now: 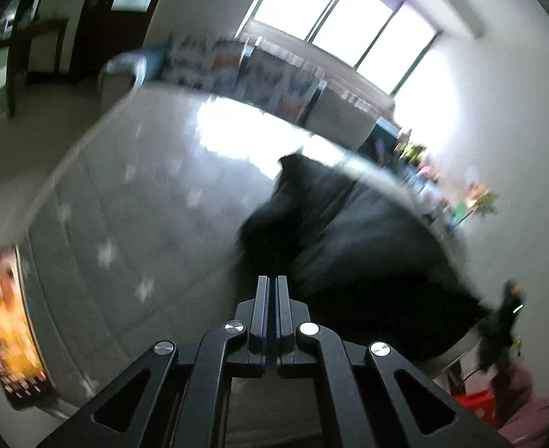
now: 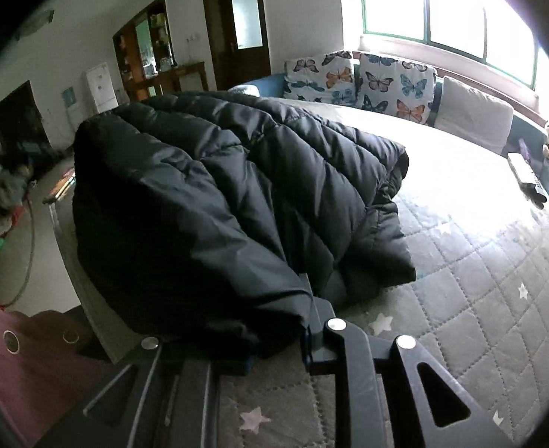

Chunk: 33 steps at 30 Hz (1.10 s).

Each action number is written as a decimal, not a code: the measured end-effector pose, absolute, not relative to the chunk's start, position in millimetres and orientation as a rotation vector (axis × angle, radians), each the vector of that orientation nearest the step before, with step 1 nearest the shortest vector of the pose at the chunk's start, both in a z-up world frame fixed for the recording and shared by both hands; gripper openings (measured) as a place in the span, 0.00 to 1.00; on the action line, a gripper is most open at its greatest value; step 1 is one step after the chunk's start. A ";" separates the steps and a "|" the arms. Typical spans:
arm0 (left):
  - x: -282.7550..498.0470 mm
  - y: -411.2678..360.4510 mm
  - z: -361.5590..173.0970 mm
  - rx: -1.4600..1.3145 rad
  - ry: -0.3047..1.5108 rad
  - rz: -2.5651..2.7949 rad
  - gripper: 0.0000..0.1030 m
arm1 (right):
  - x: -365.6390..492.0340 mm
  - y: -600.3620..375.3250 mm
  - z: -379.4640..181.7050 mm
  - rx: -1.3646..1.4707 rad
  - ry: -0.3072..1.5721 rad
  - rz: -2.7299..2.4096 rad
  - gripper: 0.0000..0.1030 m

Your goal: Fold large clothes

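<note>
A: Left gripper (image 1: pixel 272 280)?
B: Fingers pressed flat together, nothing between them. Left view is smeared with blur. It points down over the grey quilted mattress (image 1: pixel 132 201) with the pale stars.

A: Right gripper (image 2: pixel 274 321)?
B: Jaws narrowly apart with a fold of the black puffer jacket (image 2: pixel 214 194) bunched between them. Only the right finger (image 2: pixel 317 321) is clear; the left one is buried under fabric. Looks clamped on the jacket edge.

A: Where's the jacket?
B: On the mattress, near the edge closest to the camera, heaped up and doubled over itself, one sleeve or hem end trailing toward the middle of the bed. In the left view it's a dark blurred mass ahead and right of the closed fingers, not touching them.

A: Anything else?
B: Two butterfly cushions (image 2: pixel 356 78) and a plain grey cushion (image 2: pixel 472 115) along the far side under the window (image 2: pixel 442 7). Dark wooden door (image 2: pixel 237 26) and a cabinet (image 2: pixel 147 52) at the back left. Pink sleeve (image 2: pixel 9 358) at lower left of the right view. Right gripper shows faintly at the far right of the left view, too blurred to read.
</note>
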<state>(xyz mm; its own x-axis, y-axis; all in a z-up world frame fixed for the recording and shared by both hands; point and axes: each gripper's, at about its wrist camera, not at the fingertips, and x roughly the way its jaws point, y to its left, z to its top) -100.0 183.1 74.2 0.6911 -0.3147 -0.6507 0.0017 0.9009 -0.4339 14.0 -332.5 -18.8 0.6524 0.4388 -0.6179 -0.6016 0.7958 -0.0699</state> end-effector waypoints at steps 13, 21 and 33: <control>94.6 19.6 133.3 -0.436 0.945 -0.415 0.02 | -0.9 -326.8 -37.2 -0.338 0.585 0.554 0.21; 205.9 -9.0 61.4 -0.405 1.079 -0.311 0.02 | -7.4 -323.3 -43.2 -0.356 0.568 0.547 0.21; 151.8 -2.6 -18.5 -0.328 1.112 -0.363 0.02 | -56.9 -334.3 -16.4 -0.406 0.532 0.434 0.35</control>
<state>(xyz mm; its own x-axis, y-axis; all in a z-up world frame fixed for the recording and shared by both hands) 151.8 -2.6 -18.5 0.3957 -0.4409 -0.8056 0.1188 0.8944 -0.4312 -56.9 -334.3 -16.4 0.7764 0.2870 -0.5611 -0.4919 0.8326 -0.2547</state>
